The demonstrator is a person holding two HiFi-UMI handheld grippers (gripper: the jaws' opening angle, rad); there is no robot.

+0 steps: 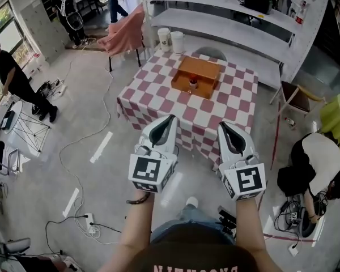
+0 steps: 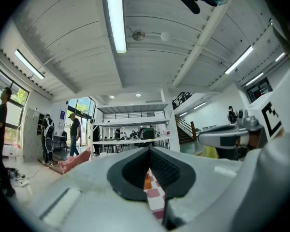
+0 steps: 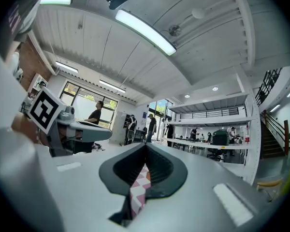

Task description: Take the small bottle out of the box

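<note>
Left gripper [image 1: 170,119] and right gripper [image 1: 222,124], jaws closed, empty, hover near side of worktop [image 1: 158,98]; small bottle [image 1: 193,84] stands in box [image 1: 201,67]. Risk: unopened jaws knock bottle over.

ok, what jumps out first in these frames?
The red-and-white checked table in the middle of the head view, with an open wooden box on it and the small bottle standing inside. Nearer the camera, the left gripper and right gripper hang side by side, both shut and empty.
</note>
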